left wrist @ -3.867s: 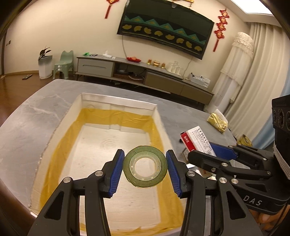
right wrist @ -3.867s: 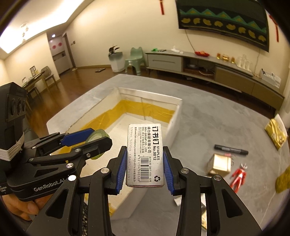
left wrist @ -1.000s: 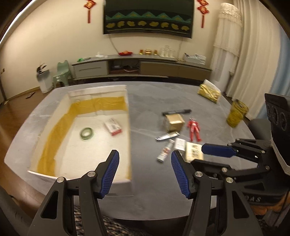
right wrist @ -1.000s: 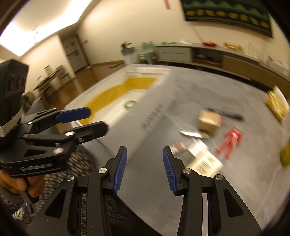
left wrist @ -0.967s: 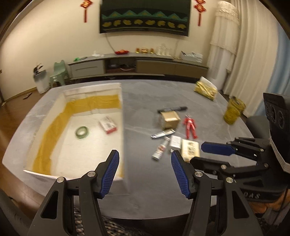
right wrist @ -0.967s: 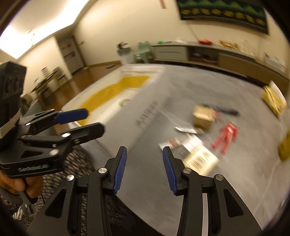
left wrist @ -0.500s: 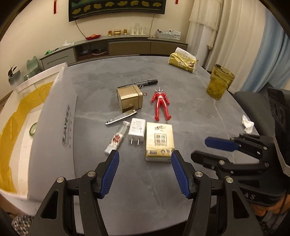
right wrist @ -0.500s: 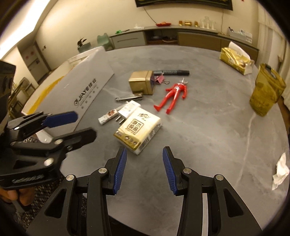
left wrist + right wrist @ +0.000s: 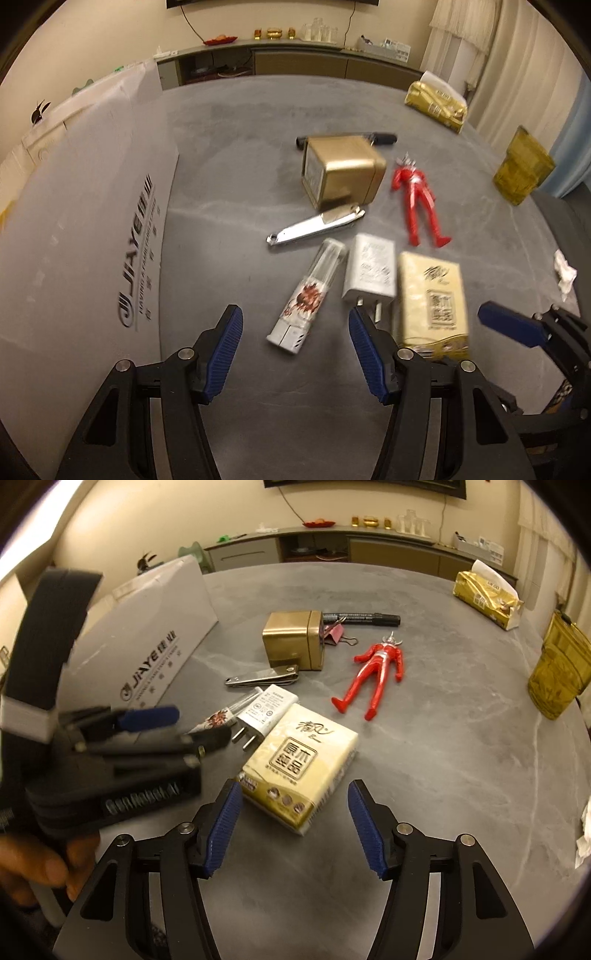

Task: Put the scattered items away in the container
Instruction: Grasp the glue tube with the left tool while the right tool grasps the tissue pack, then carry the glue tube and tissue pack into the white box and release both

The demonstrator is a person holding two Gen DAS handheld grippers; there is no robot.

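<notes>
Tape roll and staple box are dropped off, so both grippers are now swung over to the leftover clutter. The left gripper is spread empty around the small printed lighter at lower centre, the right gripper spread over the cream tissue pack. The white cardboard container is seen at frame left.

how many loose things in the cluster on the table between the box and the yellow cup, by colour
gold/cream: 2, tin, tissue pack
red/pink: 2, figure, binder clip
white/clear: 2, charger, tube
silver: 1, nail clipper
black: 1, marker
total: 8

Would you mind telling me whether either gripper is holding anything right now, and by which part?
Nothing is held. The left gripper and right gripper are both open and empty above the table.
</notes>
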